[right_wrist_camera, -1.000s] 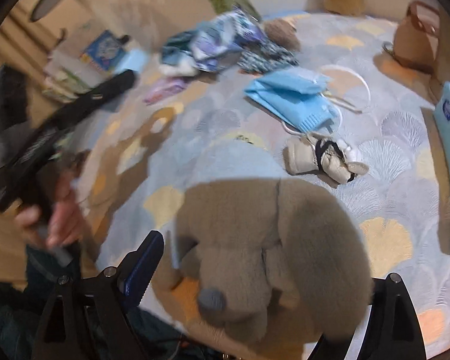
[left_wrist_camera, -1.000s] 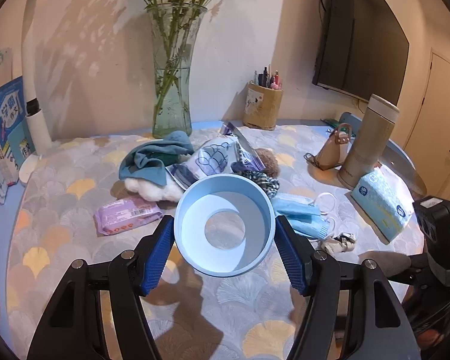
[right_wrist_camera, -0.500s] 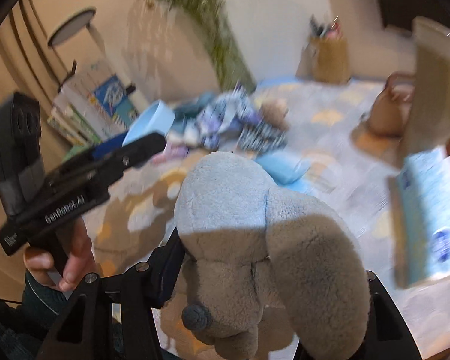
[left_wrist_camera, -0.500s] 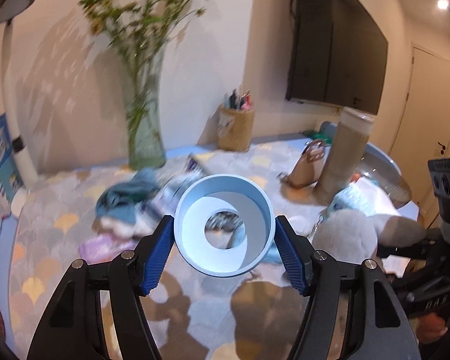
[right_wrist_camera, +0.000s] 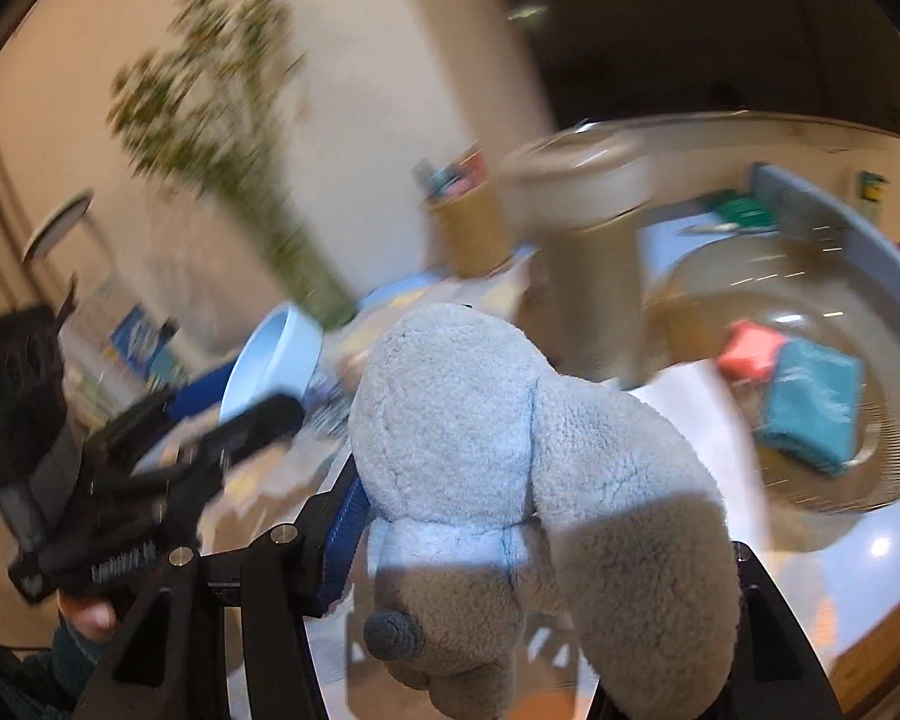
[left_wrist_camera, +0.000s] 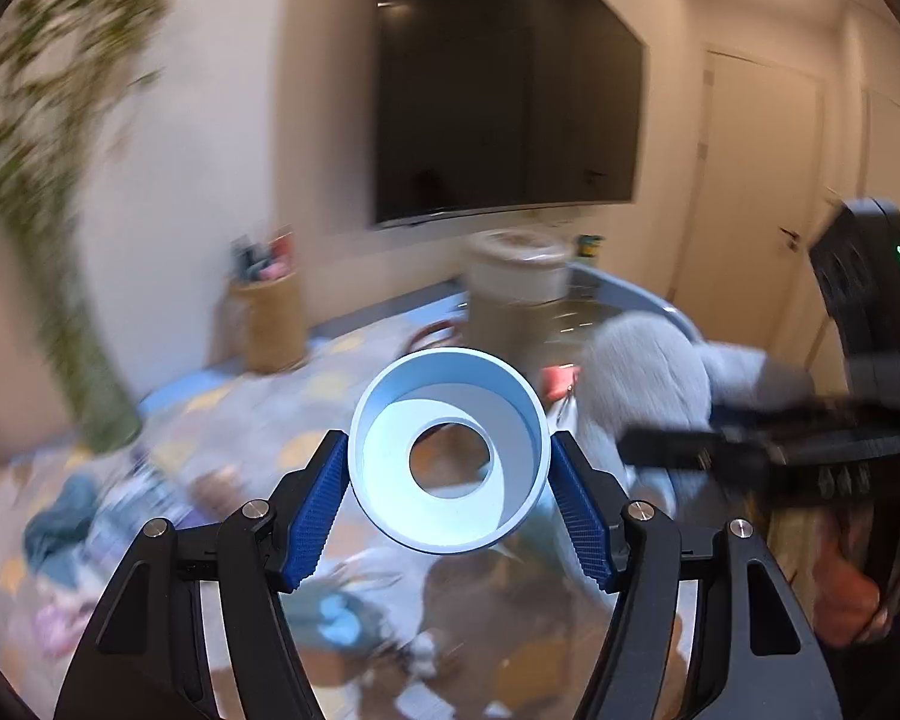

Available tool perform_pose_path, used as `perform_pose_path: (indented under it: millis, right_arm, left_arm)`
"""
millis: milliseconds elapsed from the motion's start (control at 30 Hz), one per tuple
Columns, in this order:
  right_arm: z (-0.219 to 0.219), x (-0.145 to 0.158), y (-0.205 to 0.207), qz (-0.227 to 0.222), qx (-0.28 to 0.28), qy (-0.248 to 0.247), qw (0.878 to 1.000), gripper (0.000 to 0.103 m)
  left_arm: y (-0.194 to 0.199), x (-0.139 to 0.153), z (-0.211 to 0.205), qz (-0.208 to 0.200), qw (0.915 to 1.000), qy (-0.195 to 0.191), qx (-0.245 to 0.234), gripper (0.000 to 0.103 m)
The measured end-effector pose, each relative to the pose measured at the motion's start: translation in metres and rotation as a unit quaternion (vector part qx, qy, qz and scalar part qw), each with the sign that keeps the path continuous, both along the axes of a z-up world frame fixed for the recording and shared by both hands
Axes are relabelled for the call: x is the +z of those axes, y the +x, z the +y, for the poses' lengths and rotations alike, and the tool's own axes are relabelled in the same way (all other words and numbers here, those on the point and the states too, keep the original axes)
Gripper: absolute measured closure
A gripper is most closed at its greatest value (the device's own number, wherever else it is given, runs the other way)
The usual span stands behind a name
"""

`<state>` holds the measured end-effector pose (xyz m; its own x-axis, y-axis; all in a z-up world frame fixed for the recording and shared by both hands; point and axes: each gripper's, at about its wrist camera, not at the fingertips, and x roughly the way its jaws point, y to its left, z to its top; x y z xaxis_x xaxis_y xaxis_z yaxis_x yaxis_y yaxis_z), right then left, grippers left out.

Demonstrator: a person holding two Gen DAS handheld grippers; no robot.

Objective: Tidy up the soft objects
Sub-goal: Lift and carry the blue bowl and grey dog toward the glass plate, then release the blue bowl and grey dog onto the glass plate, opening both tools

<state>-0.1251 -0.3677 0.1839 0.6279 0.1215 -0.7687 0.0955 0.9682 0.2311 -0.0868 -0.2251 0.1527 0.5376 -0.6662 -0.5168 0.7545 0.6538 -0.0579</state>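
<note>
My left gripper [left_wrist_camera: 450, 468] is shut on a light blue ring-shaped bowl [left_wrist_camera: 450, 456] and holds it above the table. My right gripper [right_wrist_camera: 528, 516] is shut on a grey plush dog [right_wrist_camera: 510, 480] and holds it in the air; the plush also shows in the left wrist view [left_wrist_camera: 642, 384], to the right of the bowl. The bowl shows in the right wrist view [right_wrist_camera: 270, 360], to the left of the plush. Blurred soft items lie on the patterned table [left_wrist_camera: 258, 420]: teal cloth [left_wrist_camera: 60, 528], blue masks [left_wrist_camera: 336, 618].
A large round basin [right_wrist_camera: 870, 276] at the right holds a teal cloth [right_wrist_camera: 810, 408] and a pink item [right_wrist_camera: 750, 348]. A tall beige canister [right_wrist_camera: 588, 240], a pen pot [left_wrist_camera: 267, 318], a vase of flowers [left_wrist_camera: 78, 324] and a wall TV [left_wrist_camera: 504, 108] stand behind.
Both grippers have risen and swung right, with bowl and plush held. The plush has been lifted off the table, and the basin has come into the right wrist view.
</note>
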Motion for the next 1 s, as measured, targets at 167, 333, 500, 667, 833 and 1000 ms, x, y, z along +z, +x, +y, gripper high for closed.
perform_pose_path:
  millis: [167, 333, 500, 667, 833, 1000]
  right_arm:
    - [-0.064, 0.026, -0.004, -0.021, -0.083, -0.015, 0.996, 0.046]
    - [-0.131, 0.036, -0.006, -0.037, -0.161, 0.046, 0.985, 0.045]
    - [-0.181, 0.031, 0.007, -0.026, -0.229, 0.06, 0.971, 0.045]
    - [-0.215, 0.014, 0.036, 0.028, -0.262, 0.036, 0.964, 0.042]
    - [-0.243, -0.008, 0.059, 0.1, -0.246, 0.043, 0.963, 0.027]
    - [-0.236, -0.002, 0.041, 0.111, -0.231, 0.028, 0.966, 0.027]
  left_arm:
    - [-0.013, 0.003, -0.058, -0.012, 0.9974, -0.002, -0.072, 0.038]
    - [-0.01, 0.002, -0.108, 0.012, 0.9946, -0.012, -0.103, 0.038]
    - [-0.005, -0.006, -0.154, 0.024, 0.9936, -0.017, -0.109, 0.038]
    - [0.007, -0.019, -0.198, 0.005, 0.9963, 0.015, -0.085, 0.037]
    - [0.012, -0.038, -0.221, -0.016, 0.9968, 0.047, -0.063, 0.025]
    - [-0.004, -0.032, -0.203, 0.006, 0.9941, 0.035, -0.102, 0.022]
